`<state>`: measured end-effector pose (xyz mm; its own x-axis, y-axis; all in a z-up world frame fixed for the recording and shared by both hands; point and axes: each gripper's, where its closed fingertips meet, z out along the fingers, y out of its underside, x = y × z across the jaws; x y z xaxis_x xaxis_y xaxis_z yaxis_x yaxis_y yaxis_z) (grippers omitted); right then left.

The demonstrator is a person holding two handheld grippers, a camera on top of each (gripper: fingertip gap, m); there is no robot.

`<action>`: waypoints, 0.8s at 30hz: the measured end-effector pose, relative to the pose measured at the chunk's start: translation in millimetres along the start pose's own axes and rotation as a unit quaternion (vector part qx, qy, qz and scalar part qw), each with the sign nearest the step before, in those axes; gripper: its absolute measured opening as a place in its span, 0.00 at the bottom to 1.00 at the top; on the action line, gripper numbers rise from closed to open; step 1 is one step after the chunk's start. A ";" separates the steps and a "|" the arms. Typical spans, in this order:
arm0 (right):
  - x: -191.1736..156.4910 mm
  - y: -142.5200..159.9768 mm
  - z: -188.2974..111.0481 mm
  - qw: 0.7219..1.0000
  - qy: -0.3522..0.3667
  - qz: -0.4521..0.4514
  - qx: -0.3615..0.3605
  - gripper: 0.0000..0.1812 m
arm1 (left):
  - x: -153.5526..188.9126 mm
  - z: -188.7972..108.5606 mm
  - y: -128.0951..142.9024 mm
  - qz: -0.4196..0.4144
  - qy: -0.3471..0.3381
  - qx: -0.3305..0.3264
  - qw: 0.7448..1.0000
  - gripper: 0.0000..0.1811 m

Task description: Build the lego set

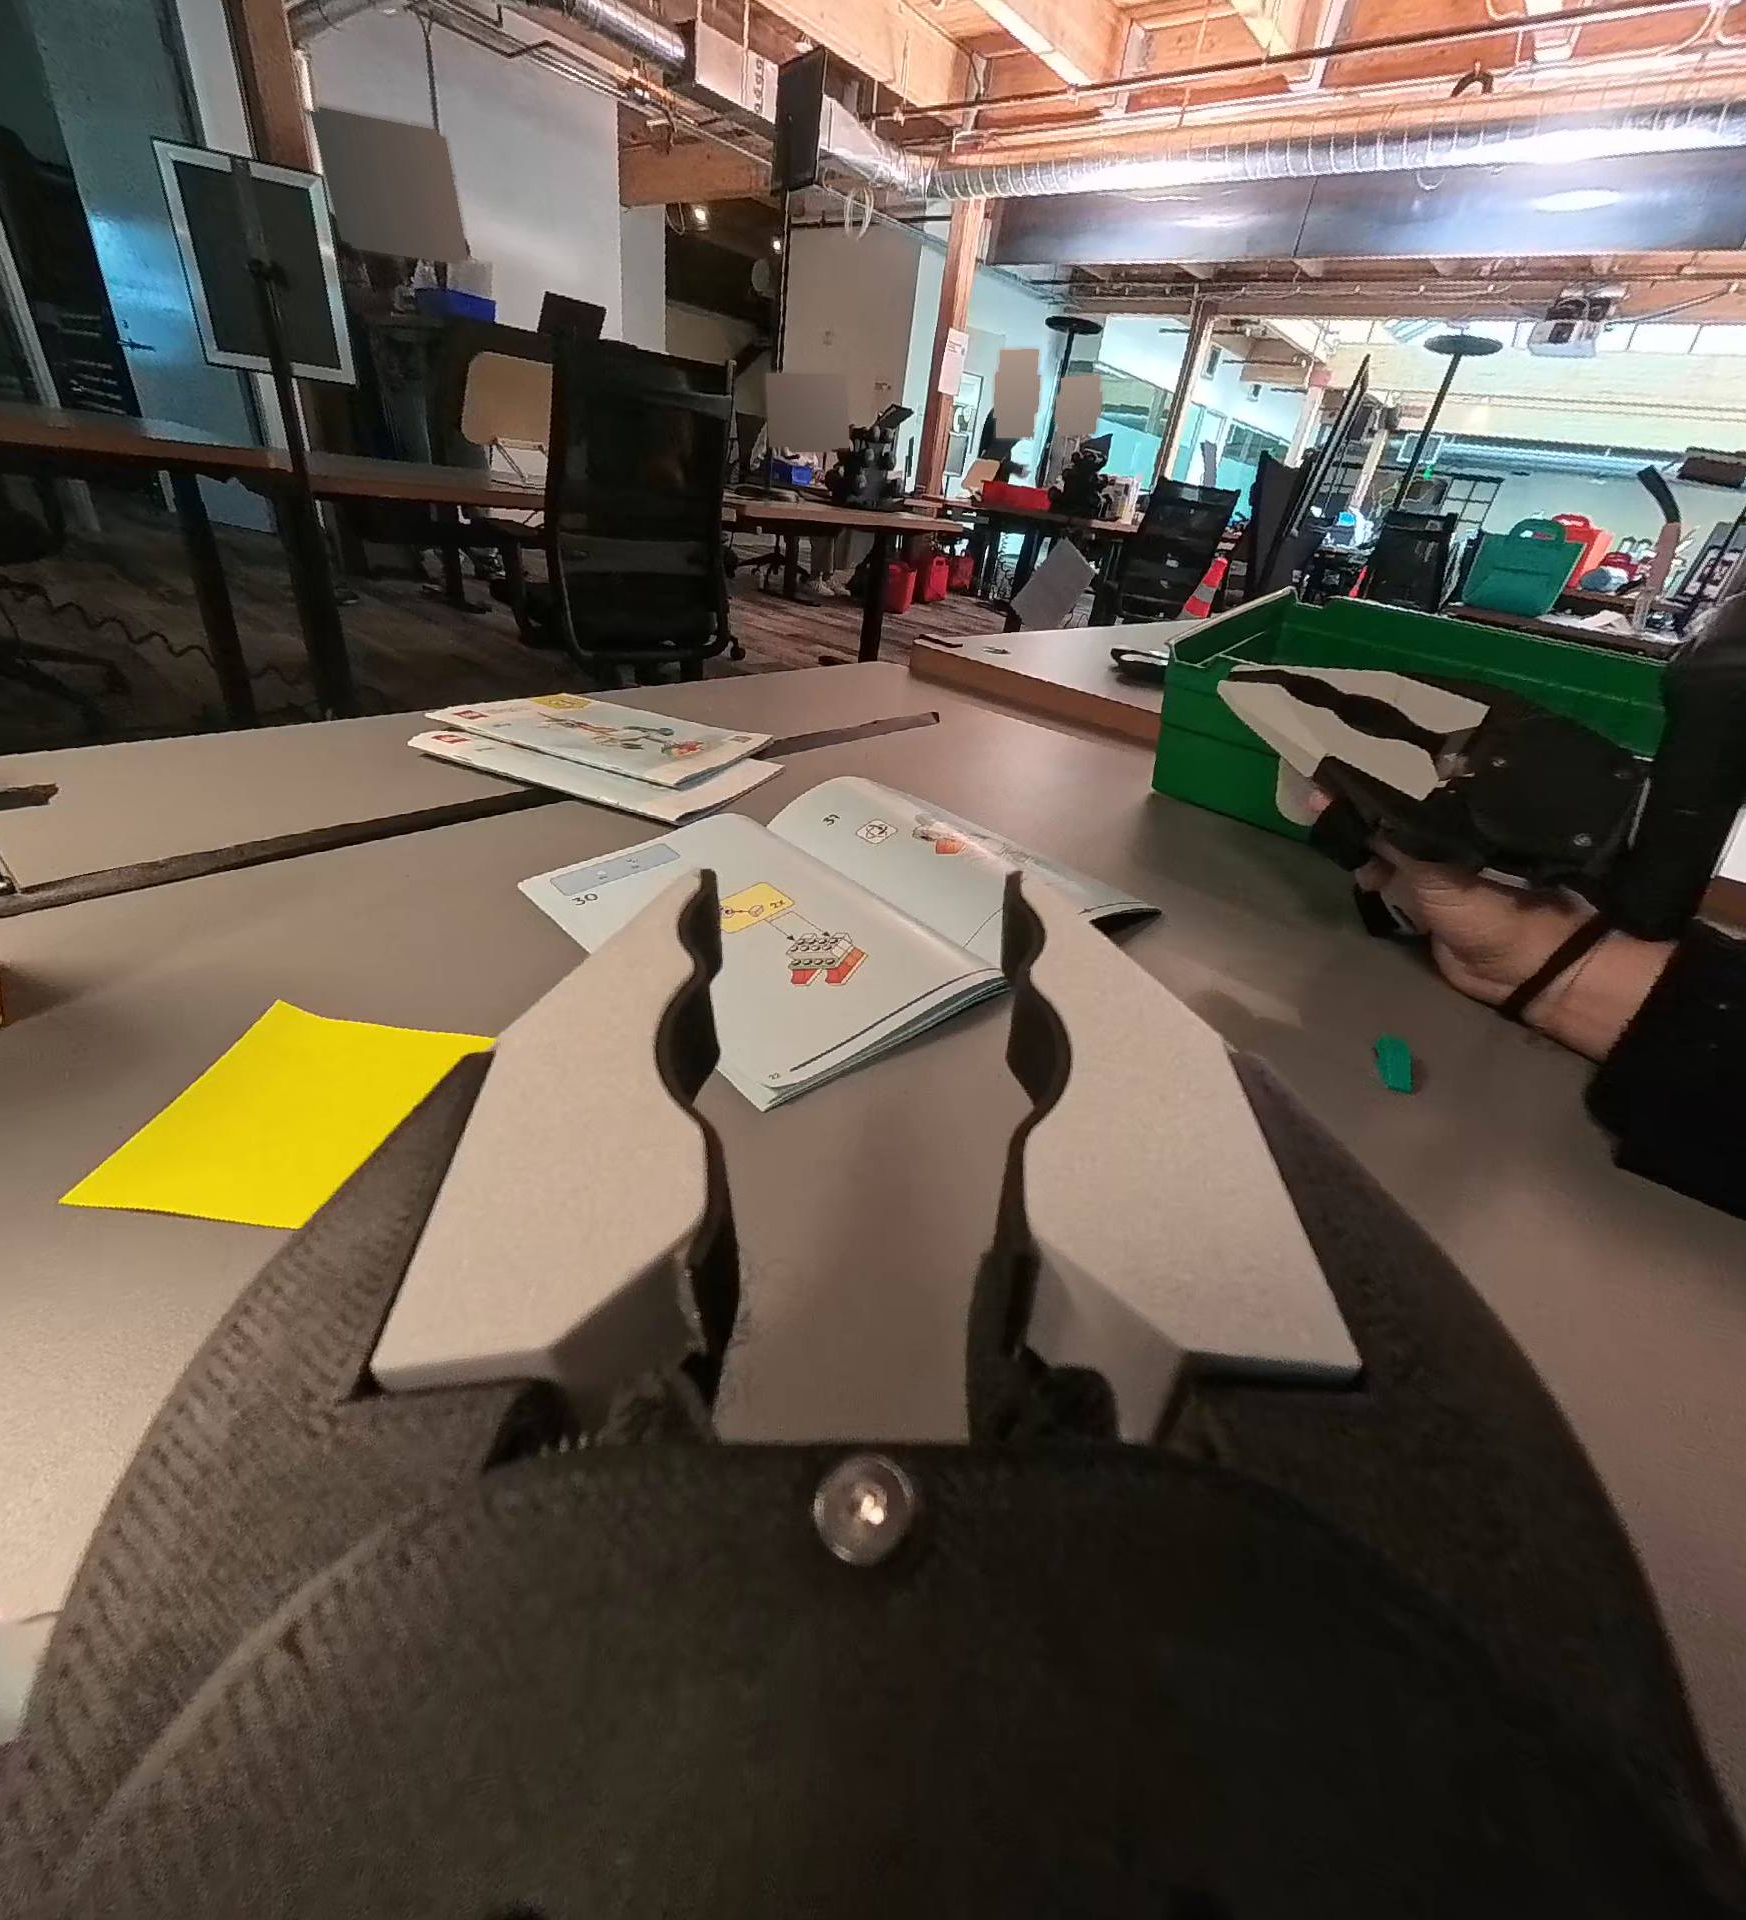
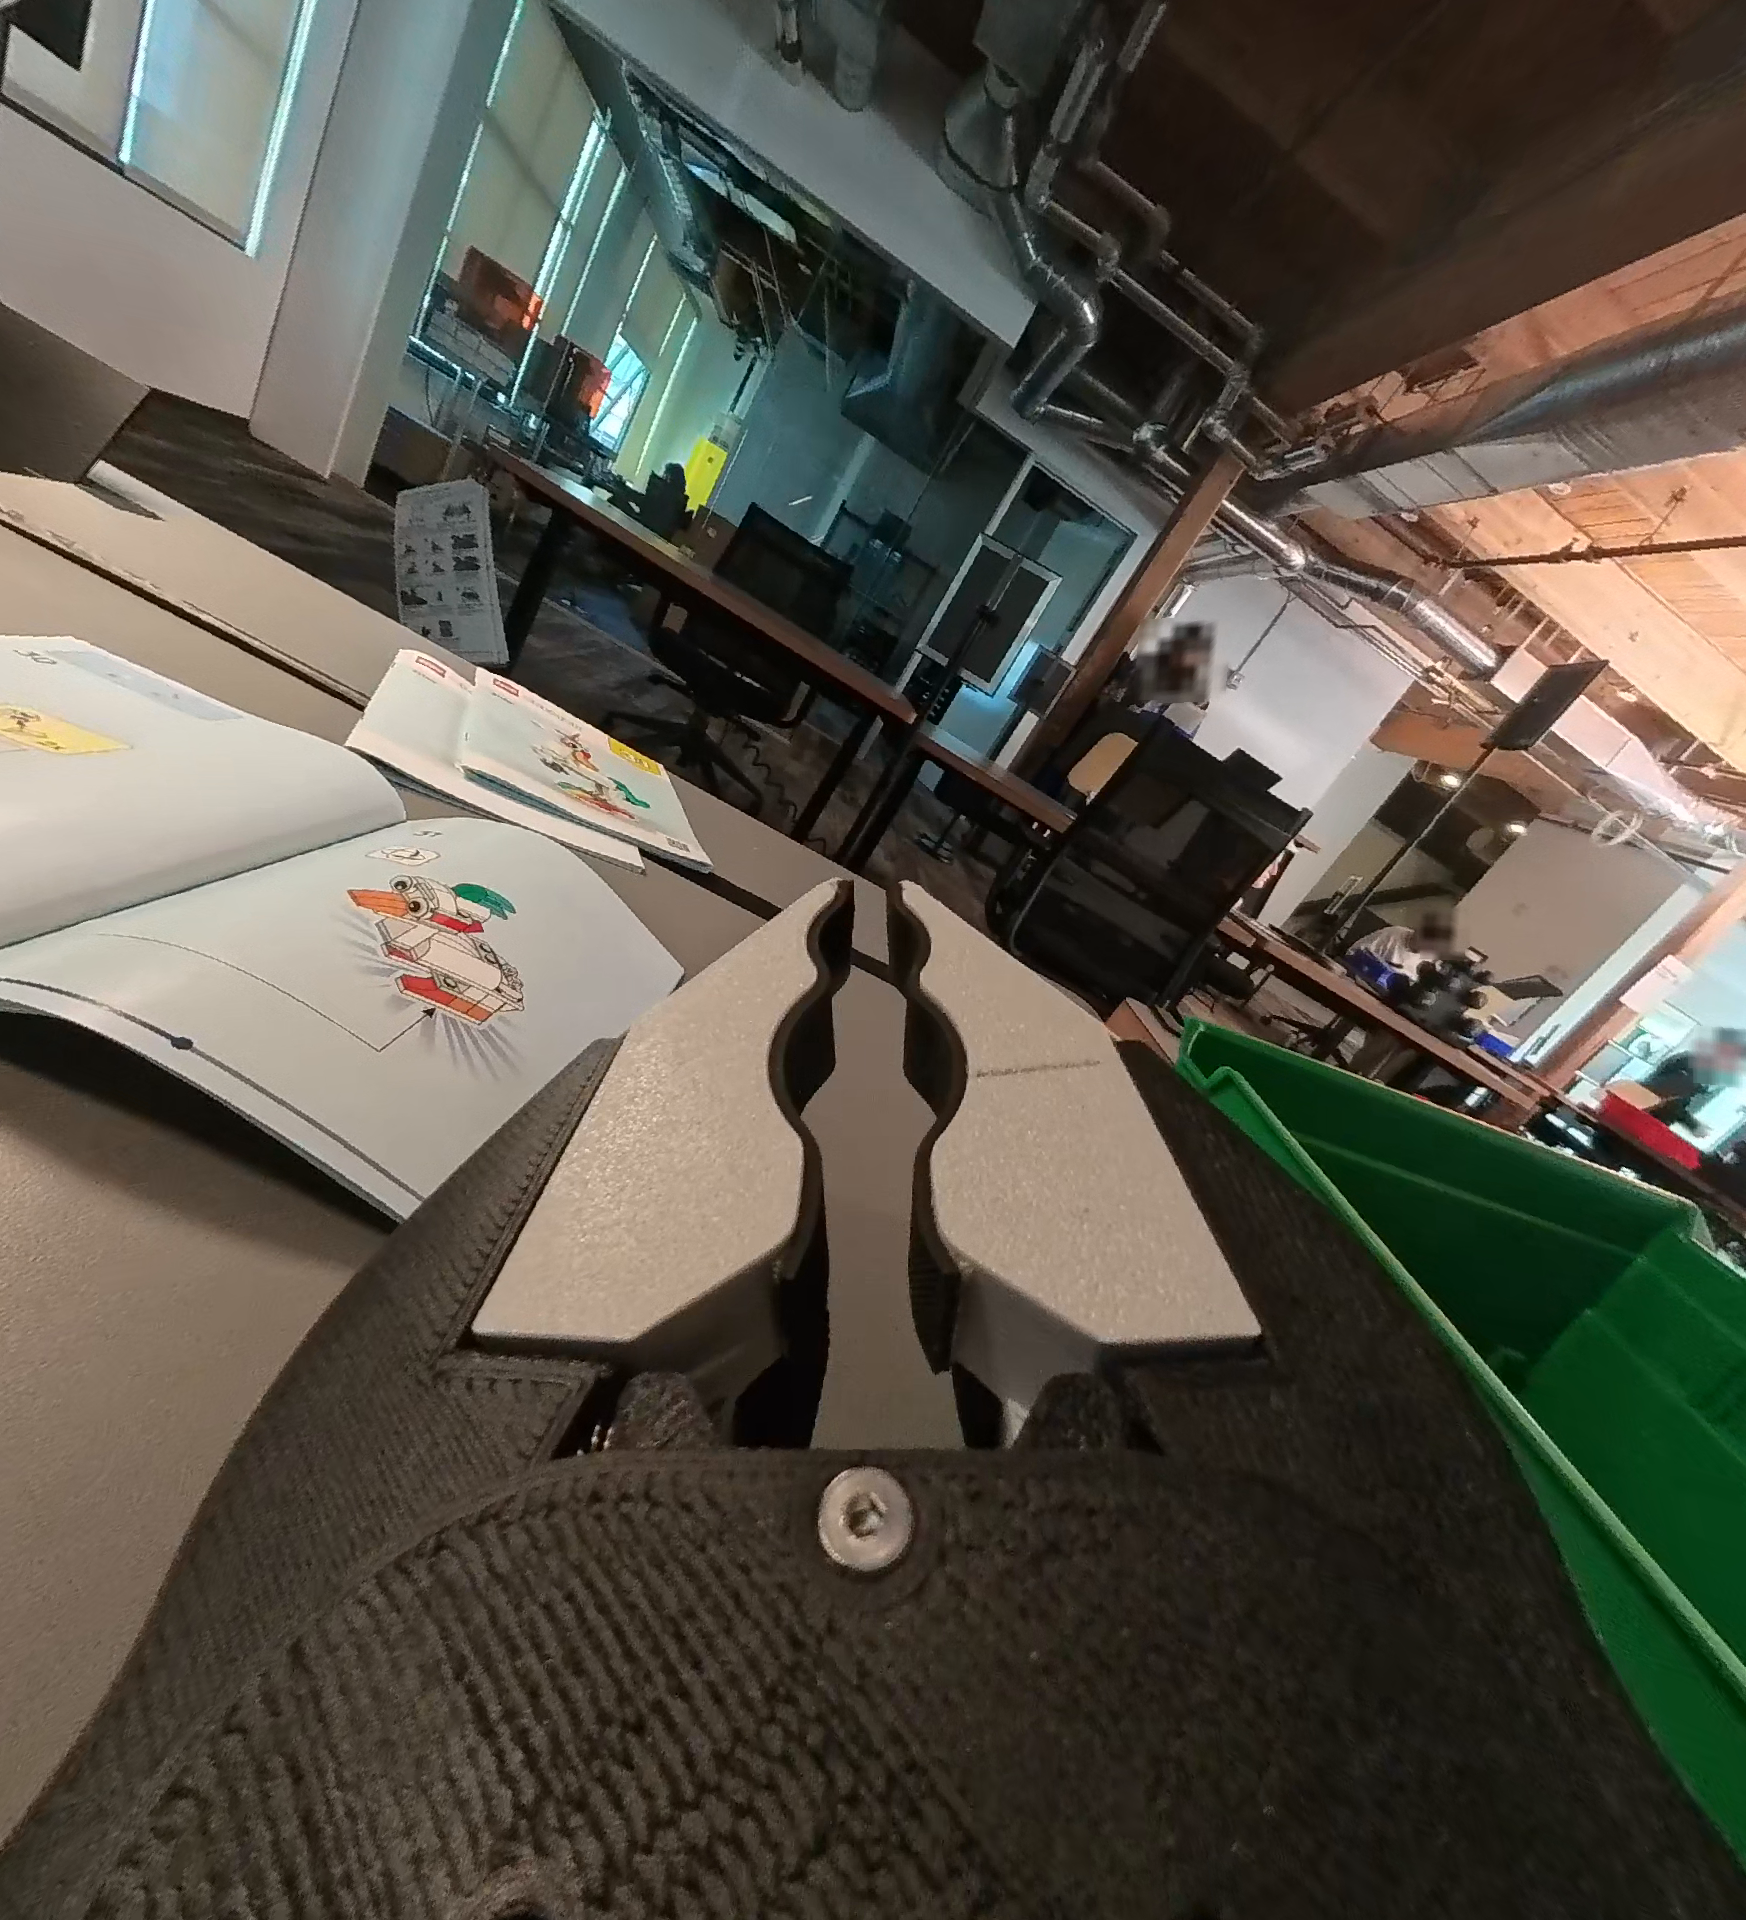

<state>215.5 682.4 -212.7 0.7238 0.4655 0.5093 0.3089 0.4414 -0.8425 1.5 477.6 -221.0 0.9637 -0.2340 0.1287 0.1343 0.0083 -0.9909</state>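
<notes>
Open workshop: exposed timber ceiling point(image 1: 1212, 62), silver ducts point(image 1: 1264, 156), black mesh chair point(image 1: 640, 520), long wooden desks point(image 1: 827, 514), daylit windows point(image 1: 1575, 416).

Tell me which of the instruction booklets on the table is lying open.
The nearest booklet, lying just ahead of the left gripper, is open. The two closed booklets sit stacked farther back.

The bench point(image 1: 952, 1247) is plain grey. On it lies a bright yellow sheet point(image 1: 277, 1122). The open booklet point(image 1: 848, 966) has pale blue pages with a yellow box and a drawing in white, red and orange; the right wrist view shows its other page, a white, orange and red bird with a green crest. The bin point(image 1: 1420, 717) is green. A small brick point(image 1: 1394, 1062) is teal-green. Each claw has light grey fingers point(image 1: 557, 1174) with black ridged inner faces, set in a black ribbed body.
</notes>
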 end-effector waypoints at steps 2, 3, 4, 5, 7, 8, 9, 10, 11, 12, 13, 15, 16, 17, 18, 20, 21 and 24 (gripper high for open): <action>-0.7 -0.1 0.1 1.000 -0.002 -0.001 0.000 0.02 | 0.3 0.1 0.2 0.000 0.001 -0.001 1.000 0.29; -1.0 0.0 0.2 1.000 -0.002 -0.001 0.000 0.02 | 0.4 0.2 0.3 0.001 0.001 -0.001 1.000 0.29; -1.1 -0.2 0.2 1.000 -0.003 -0.002 0.000 0.02 | 0.4 0.3 0.5 0.001 0.001 -0.001 1.000 0.29; -1.3 -0.1 0.3 1.000 -0.003 -0.002 0.000 0.02 | 0.6 0.4 0.6 0.001 0.001 -0.002 1.000 0.29; -0.9 0.2 0.3 1.000 -0.002 -0.001 0.000 0.02 | 1.0 0.6 0.8 0.003 0.001 -0.003 1.000 0.29; -0.5 0.3 0.3 1.000 -0.002 -0.001 0.000 0.02 | 1.3 0.7 1.0 0.005 0.001 -0.003 1.000 0.29; 0.0 0.6 0.3 1.000 -0.001 0.000 -0.001 0.02 | 1.7 0.9 1.1 0.007 0.001 -0.004 1.000 0.29; 0.7 0.8 0.4 1.000 0.001 0.001 -0.001 0.02 | 2.1 1.0 1.3 0.010 0.001 -0.005 1.000 0.29; 1.3 1.1 0.4 1.000 0.002 0.001 -0.001 0.02 | 2.6 1.1 1.2 0.013 0.000 -0.005 1.000 0.29; 1.9 1.3 0.5 1.000 0.003 0.001 -0.001 0.02 | 3.3 1.2 1.1 0.018 0.000 -0.005 1.000 0.29; 2.3 1.5 0.4 1.000 0.004 0.001 -0.001 0.02 | 4.6 1.3 1.1 0.023 0.000 -0.006 1.000 0.29; 3.0 1.1 0.3 1.000 0.006 0.000 0.000 0.02 | 9.5 2.1 1.1 0.037 0.004 -0.010 0.999 0.29; 2.9 0.7 0.2 1.000 0.006 0.000 0.000 0.02 | 14.8 2.4 1.6 0.045 0.014 -0.015 0.999 0.26; 2.9 0.3 0.0 1.000 0.006 0.000 0.001 0.02 | 23.1 2.1 1.8 0.054 0.034 -0.021 0.998 0.19; 2.8 -0.2 -0.2 1.000 0.006 -0.001 0.003 0.02 | 29.8 1.7 -0.2 0.059 0.046 -0.023 0.997 0.17; 2.6 -1.1 -0.8 1.000 0.005 -0.006 0.005 0.02 | 40.6 -0.6 -8.1 0.076 0.055 -0.019 0.995 0.17; 2.8 -1.0 -1.1 1.000 0.006 -0.010 0.004 0.02 | 43.8 -2.6 -13.5 0.085 0.052 -0.016 0.995 0.18; 5.1 0.1 -2.0 1.000 0.010 -0.009 0.002 0.02 | 56.6 -17.2 -39.4 0.091 0.040 0.000 0.995 0.18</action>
<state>220.5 683.4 -210.5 0.7308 0.4419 0.5203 0.3188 0.4531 -0.8325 46.7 447.3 -175.4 0.9506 -0.3053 -0.0559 -0.0400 0.0582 -0.9975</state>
